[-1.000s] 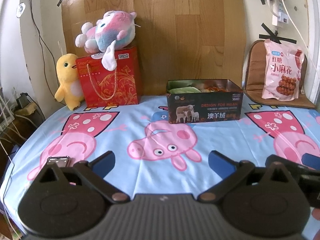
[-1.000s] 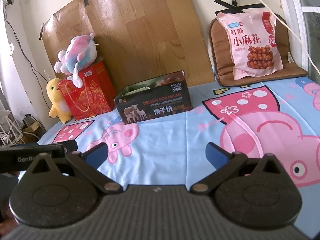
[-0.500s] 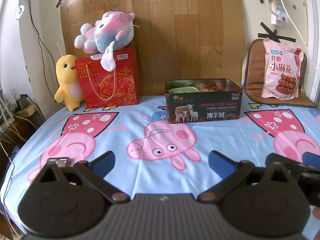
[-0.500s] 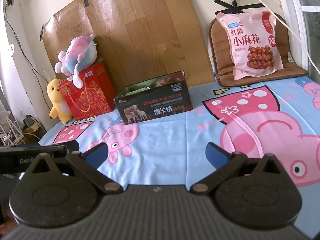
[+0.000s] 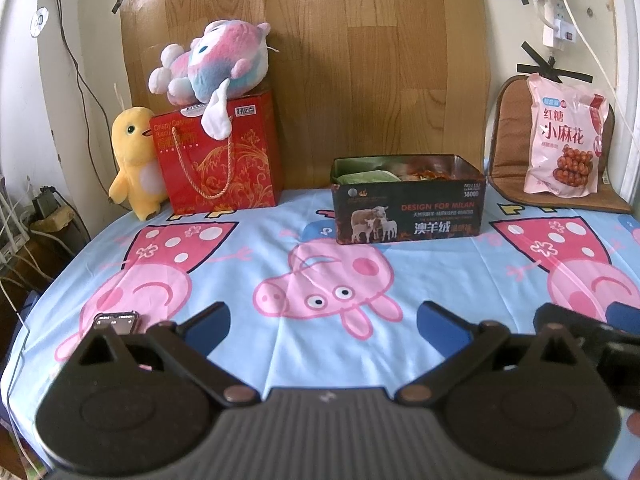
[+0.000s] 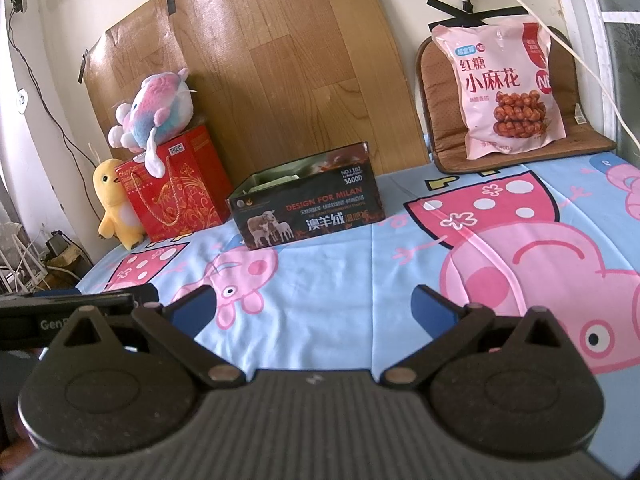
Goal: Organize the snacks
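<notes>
Box [image 5: 408, 210]: sitting at 12 o'clock, already holding snacks
Bag [image 6: 508, 84]: leaning at 2 o'clock, waiting outside box
Left gripper [image 5: 322, 322]: hovering, jaws spread, empty
Right gripper [image 6: 314, 306]: hovering, jaws spread, empty

Snack bag [image 5: 564, 140] leans right of the box [image 5: 408, 208]; gift bag [image 5: 218, 156] stands left.

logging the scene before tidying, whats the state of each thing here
left tool: open, empty, above the sheet
right tool: open, empty
dark box: lid off, packets inside, upright on the sheet
pink snack bag: sealed, leaning upright on the brown cushion
red gift bag: upright, handles hanging down
pastel plush: lying on top of the gift bag
yellow plush: standing beside the gift bag
phone: flat on the sheet
</notes>
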